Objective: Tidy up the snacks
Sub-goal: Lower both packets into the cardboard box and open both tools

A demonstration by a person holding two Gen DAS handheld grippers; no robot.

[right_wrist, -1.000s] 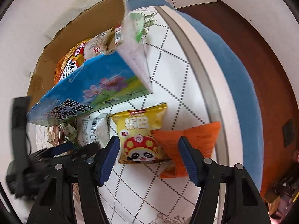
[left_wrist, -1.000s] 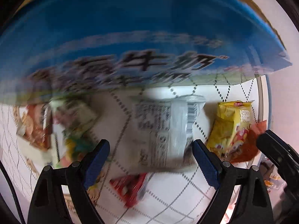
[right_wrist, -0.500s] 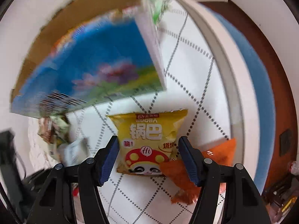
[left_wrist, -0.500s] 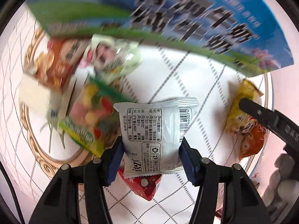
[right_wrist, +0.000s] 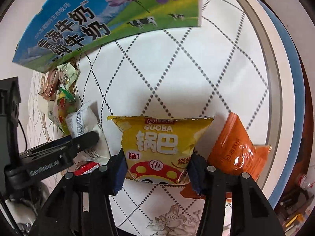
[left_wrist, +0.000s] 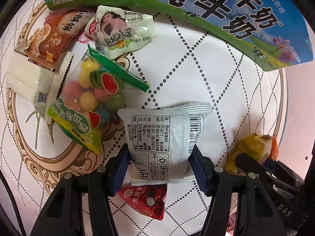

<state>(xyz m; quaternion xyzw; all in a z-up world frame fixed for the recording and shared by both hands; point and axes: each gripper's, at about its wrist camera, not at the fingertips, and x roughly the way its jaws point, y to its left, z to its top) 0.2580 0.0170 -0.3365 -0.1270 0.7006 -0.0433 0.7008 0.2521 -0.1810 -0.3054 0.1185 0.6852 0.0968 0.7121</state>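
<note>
My left tool point(left_wrist: 159, 169), matt black plastic with blue pads, pinches a silvery crinkled foil packet point(left_wrist: 163, 141). My right tool point(right_wrist: 157, 169) pinches a glossy yellow film bag point(right_wrist: 159, 137). Printed cardboard box point(right_wrist: 98, 19); smooth, patterned tabletop point(right_wrist: 196, 74).

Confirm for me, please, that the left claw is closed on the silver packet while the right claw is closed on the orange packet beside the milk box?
Not quite: the right claw is closed on the yellow packet, as the right wrist view shows. The orange packet lies next to it on the table, ungripped. The left claw is closed on the silver packet, as you said.
</note>
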